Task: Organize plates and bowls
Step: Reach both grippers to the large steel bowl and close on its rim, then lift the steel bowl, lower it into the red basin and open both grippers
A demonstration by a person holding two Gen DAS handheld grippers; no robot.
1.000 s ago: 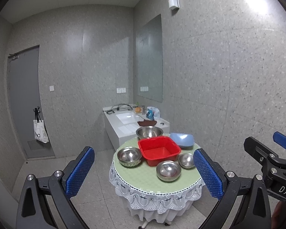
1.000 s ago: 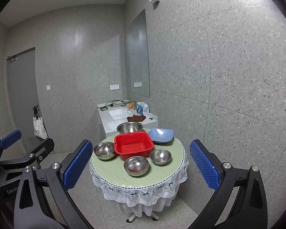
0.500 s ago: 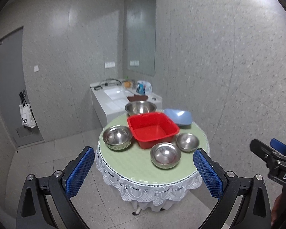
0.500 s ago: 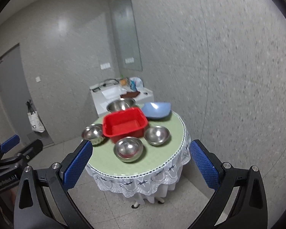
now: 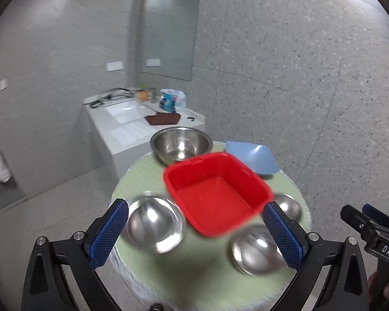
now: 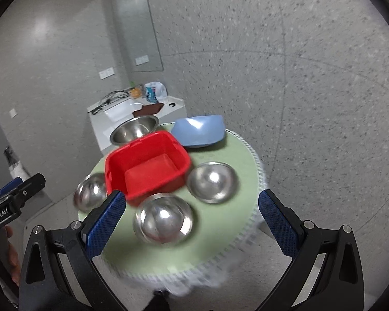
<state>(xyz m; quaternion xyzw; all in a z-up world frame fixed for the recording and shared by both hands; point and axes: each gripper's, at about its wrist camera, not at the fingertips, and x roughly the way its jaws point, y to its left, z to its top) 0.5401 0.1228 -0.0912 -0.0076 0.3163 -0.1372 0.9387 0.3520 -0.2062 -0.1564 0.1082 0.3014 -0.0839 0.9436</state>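
Both the left hand-held gripper point(image 5: 194, 235) and right hand-held gripper point(image 6: 189, 223) hang released above the worktop point(image 6: 220, 254), apparently poised to gather steel bowls point(image 6: 163, 223) around the central red basin point(image 6: 147, 167).

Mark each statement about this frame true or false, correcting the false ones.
1. The red square plastic basin is empty. True.
2. The left gripper holds a steel bowl. False: it is open and holds nothing.
3. The light blue bowl sits at the far side of the round green-clothed table. True.
4. The large steel bowl is stacked inside the red basin. False: it stands behind it.
5. The right gripper is shut. False: it is open.
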